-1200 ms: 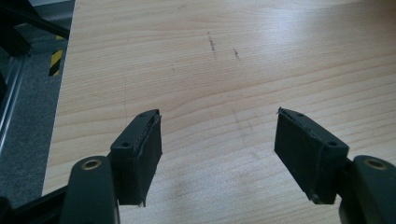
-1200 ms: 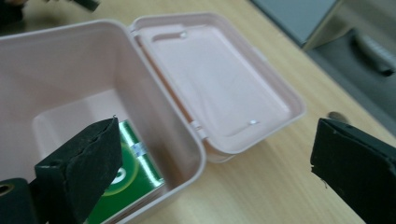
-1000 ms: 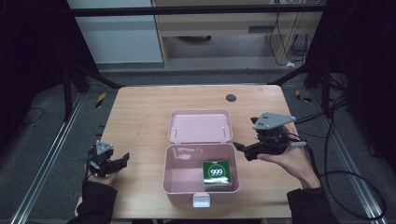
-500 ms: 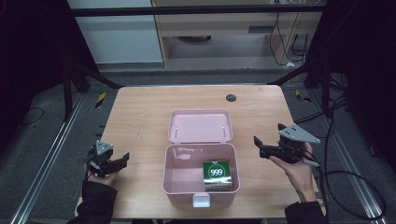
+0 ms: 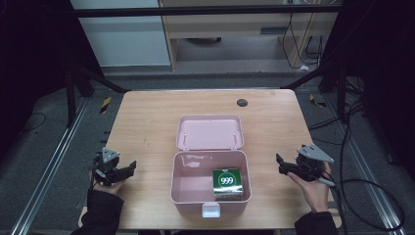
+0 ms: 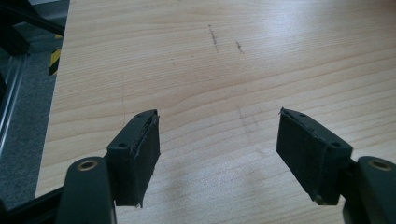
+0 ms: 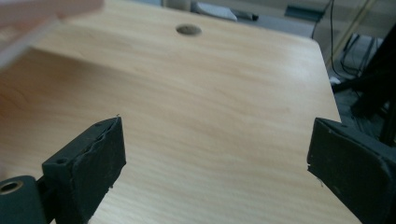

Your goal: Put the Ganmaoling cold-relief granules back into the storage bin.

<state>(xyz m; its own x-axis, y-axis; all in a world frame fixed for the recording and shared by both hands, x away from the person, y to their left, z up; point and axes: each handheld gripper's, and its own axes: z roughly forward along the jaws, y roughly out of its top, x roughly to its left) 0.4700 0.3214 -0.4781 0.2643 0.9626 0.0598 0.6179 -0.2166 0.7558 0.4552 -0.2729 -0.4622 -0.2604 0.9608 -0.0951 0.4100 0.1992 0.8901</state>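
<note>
A pink box (image 5: pixel 191 193) stands open at the middle front of the wooden table (image 5: pixel 147 122), its lid (image 5: pixel 209 132) laid back flat behind it. Inside, at the right front, lies a green carton (image 5: pixel 227 182) marked 999. My left gripper (image 5: pixel 128 168) rests open near the table's left front edge, well apart from the box. In the left gripper view it (image 6: pixel 217 116) has bare wood between its jaws. My right gripper (image 5: pixel 280 165) is open to the right of the box and points toward it. Its jaws (image 7: pixel 217 123) stand wide with nothing between them.
A dark round hole (image 5: pixel 242 103) sits in the tabletop at the back right and appears again (image 7: pixel 188 30) far ahead in the right gripper view. A blurred pink edge of the box (image 7: pixel 28 32) crosses that view's upper left. Cables (image 5: pixel 362 196) lie on the floor to the right.
My right gripper has drawn away from the box to the right and down toward the front edge. The left gripper and the box have stayed put.
</note>
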